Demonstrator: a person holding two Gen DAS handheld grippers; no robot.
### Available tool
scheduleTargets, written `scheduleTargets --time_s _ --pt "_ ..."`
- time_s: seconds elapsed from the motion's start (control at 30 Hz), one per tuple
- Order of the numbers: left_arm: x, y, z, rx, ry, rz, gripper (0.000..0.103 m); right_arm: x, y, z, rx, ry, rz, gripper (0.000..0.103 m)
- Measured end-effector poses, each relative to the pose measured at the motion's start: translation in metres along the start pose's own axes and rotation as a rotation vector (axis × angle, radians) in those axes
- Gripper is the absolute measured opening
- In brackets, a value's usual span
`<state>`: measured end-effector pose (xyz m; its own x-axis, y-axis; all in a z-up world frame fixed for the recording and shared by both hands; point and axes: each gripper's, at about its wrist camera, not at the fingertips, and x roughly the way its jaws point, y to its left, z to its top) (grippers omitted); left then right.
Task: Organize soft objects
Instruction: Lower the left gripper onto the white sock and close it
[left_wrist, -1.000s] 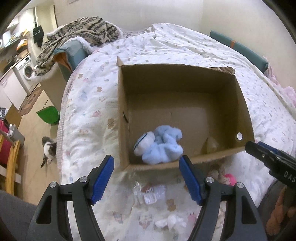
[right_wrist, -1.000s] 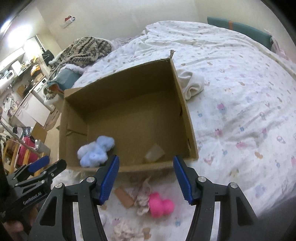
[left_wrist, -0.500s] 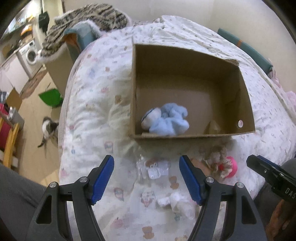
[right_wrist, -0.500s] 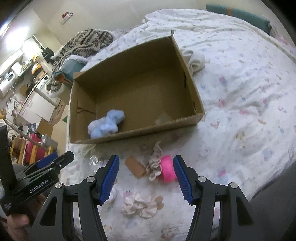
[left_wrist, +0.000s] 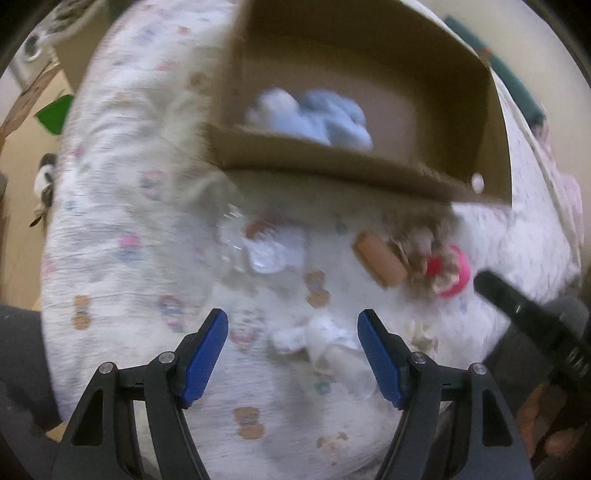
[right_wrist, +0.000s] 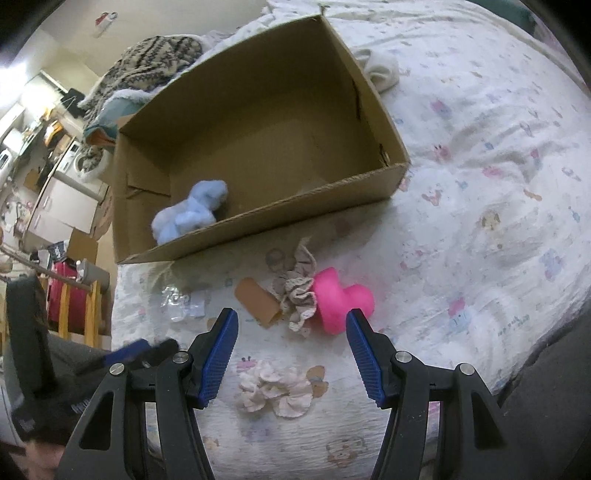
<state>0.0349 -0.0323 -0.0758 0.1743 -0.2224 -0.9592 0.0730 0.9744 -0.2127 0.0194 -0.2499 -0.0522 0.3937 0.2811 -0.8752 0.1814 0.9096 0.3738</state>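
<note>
An open cardboard box (right_wrist: 388, 177) (left_wrist: 491, 110) stands on the bed with a light blue plush toy (right_wrist: 192, 214) (left_wrist: 314, 114) inside. In front of it lie a pink soft toy (right_wrist: 340, 299) (left_wrist: 458, 269), a beige frilly cloth (right_wrist: 299, 291), a brown tag (right_wrist: 256, 302) (left_wrist: 380, 262), a white frilly cloth (right_wrist: 273, 391) (left_wrist: 317, 339) and a clear plastic wrapper (right_wrist: 181, 302) (left_wrist: 258, 251). My left gripper (left_wrist: 293, 354) is open above the white cloth. My right gripper (right_wrist: 291, 354) is open and empty, just short of the pink toy and beige cloth.
The bed has a white printed quilt (right_wrist: 498, 184). A folded white cloth (right_wrist: 380, 66) lies behind the box. A patterned blanket (right_wrist: 155, 55) is piled at the far left. A cat (left_wrist: 44, 184) and a green dustpan (left_wrist: 55, 114) are on the floor to the left.
Both grippers have pulled back from the box toward the near edge of the bed and tilted down over the loose items. The left view is blurred by motion. Both stay open.
</note>
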Motion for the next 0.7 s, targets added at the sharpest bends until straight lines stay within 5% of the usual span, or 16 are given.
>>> scheduleTargets --time_s 0.13,0.4,0.7 --pt "0.020 -0.017 -0.005 0.058 0.051 0.008 0.068 0.001 -0.006 0.002 0.035 0.003 0.012 0.064" --pt "0.036 -0.017 -0.009 0.082 0.092 0.051 0.028 0.004 -0.007 0.003 0.046 0.015 0.019 0.064" --pt "-0.001 -0.012 -0.008 0.087 -0.030 0.056 0.024 0.018 -0.001 -0.003 0.017 0.102 0.043 0.064"
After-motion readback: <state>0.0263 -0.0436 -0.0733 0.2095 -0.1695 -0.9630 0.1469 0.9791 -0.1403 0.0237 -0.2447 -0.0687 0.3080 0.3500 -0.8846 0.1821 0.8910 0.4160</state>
